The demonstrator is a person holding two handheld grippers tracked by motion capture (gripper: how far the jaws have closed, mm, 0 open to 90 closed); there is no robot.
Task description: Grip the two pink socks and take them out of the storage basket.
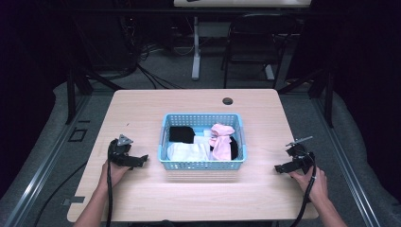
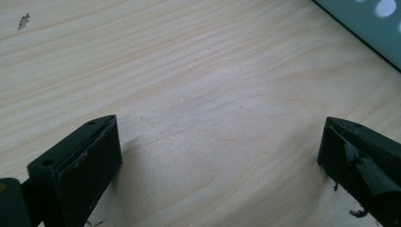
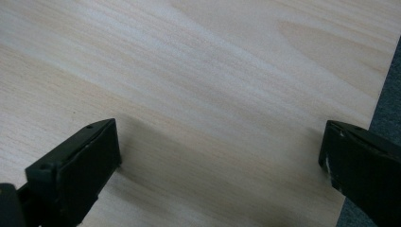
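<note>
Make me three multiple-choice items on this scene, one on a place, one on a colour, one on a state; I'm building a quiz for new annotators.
1. Where does the basket stand?
A. mid-table, between the two tools
B. on the floor
C. on the chair

2. What colour is the basket?
A. red
B. light blue
C. yellow

3. How do the jaws of the right tool stand?
A. shut on a sock
B. shut on nothing
C. wide apart, nothing between them

Key: 1 A, as it sits on the table between the left tool and the right one; 2 B, by its perforated blue wall; 3 C, as bare wood shows between the jaws.
</note>
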